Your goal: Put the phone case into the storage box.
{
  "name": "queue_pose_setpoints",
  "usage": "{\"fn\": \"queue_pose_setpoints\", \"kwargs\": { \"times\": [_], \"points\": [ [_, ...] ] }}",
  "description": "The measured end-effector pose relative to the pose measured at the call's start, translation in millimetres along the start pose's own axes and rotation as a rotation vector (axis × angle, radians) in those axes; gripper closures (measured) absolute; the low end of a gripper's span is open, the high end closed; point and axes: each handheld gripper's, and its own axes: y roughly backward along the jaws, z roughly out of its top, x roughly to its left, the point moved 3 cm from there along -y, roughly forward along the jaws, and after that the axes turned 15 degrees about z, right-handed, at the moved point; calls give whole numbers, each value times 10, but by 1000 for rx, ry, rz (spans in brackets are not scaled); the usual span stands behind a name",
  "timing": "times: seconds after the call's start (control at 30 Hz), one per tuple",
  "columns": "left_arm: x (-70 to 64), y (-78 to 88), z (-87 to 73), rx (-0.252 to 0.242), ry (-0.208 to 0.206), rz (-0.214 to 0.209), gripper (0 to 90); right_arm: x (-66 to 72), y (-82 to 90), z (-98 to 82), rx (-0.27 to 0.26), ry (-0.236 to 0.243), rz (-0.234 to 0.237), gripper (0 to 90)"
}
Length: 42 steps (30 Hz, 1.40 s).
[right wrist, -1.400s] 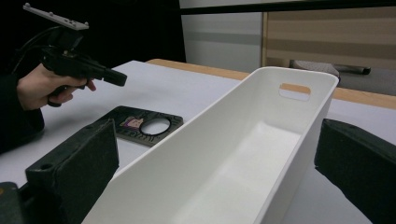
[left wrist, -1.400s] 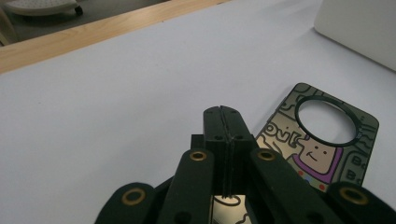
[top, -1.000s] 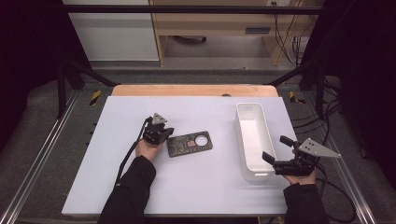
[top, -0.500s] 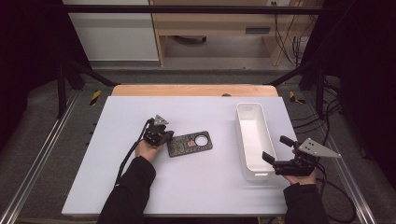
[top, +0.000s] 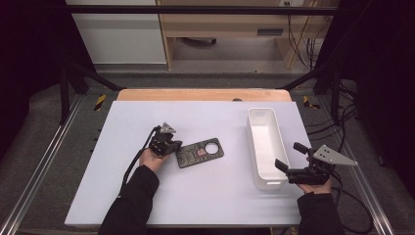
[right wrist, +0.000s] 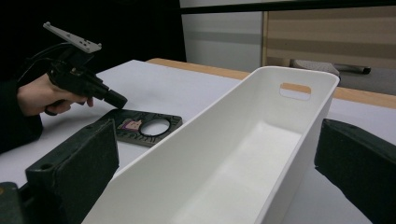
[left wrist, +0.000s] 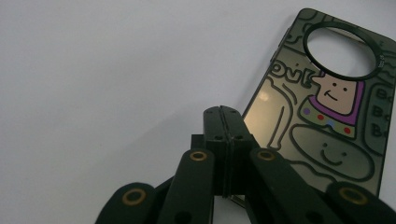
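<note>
Looking down from the high view, I have the left hand-held gripper (top: pixel 175 145) at the near-left end of the phone case (top: pixel 200 152), which lies flat on the white bench (top: pixel 205 196), well apart from the bin (top: pixel 266 147); I judge the case is meant for that bin, so the left tool sits at the case's edge to work it up or nudge it. The right hand-held gripper (top: pixel 288 159) waits at the bin's near end, jaws spread, probably to steady it. In the left gripper view, the jaws are pressed together with nothing between them, tip low against the case's (left wrist: pixel 322 112) corner, the cartoon print and round camera cut-out facing up. In the right gripper view, the two pads stand wide on either side of the bin's (right wrist: pixel 243 154) near end without touching its walls; beyond, the left tool (right wrist: pixel 116 100) points down at the case (right wrist: pixel 140 126).
</note>
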Motion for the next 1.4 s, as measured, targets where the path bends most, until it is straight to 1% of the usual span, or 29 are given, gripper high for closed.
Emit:
{"fn": "queue_pose_setpoints", "kwargs": {
  "times": [0.07, 0.37, 0.53, 0.63, 0.77, 0.9, 1.03, 1.1, 1.17, 1.2, 1.27, 1.3, 1.37, 1.4],
  "points": [
    [-12, 19, -18, 0, 4, -8, 891, 3, 3, 2, 0, -4, -1, 2],
    [-110, 133, -103, -2, -32, -26, 891, 5, 11, 8, -4, -2, -2, 2],
    [-141, 169, -135, -4, -35, -34, 891, 6, 9, 8, -4, -2, -2, 2],
    [-173, 194, -146, -2, -50, -37, 891, 5, 14, 11, -6, -2, -2, 2],
    [-217, 226, -172, -9, -66, -37, 891, 4, 15, 12, -8, -2, -1, 2],
    [-210, 232, -177, -6, -66, -35, 890, 5, 14, 12, -7, -3, 0, 2],
    [-210, 242, -173, -6, -75, -22, 888, 4, 15, 12, -7, -2, 0, 2],
    [-204, 280, -151, -20, -77, -14, 849, 4, 17, 14, -8, -4, 0, 2],
    [-203, 322, -125, -28, -79, -15, 809, 4, 18, 14, -8, -4, 1, 2],
    [-204, 346, -109, -31, -75, -18, 774, 5, 18, 15, -7, -5, 1, 2],
    [-202, 370, -90, -33, -73, -21, 687, 3, 17, 15, -7, -1, 1, 2],
    [-203, 413, -52, -29, -69, -32, 641, 3, 17, 15, -7, 0, 1, 2],
    [-211, 455, -23, -36, -69, -24, 549, 4, 17, 16, -6, 0, 1, 1],
    [-218, 465, -7, -28, -69, -31, 494, 5, 16, 16, -6, 0, -1, 2]
  ]
}}
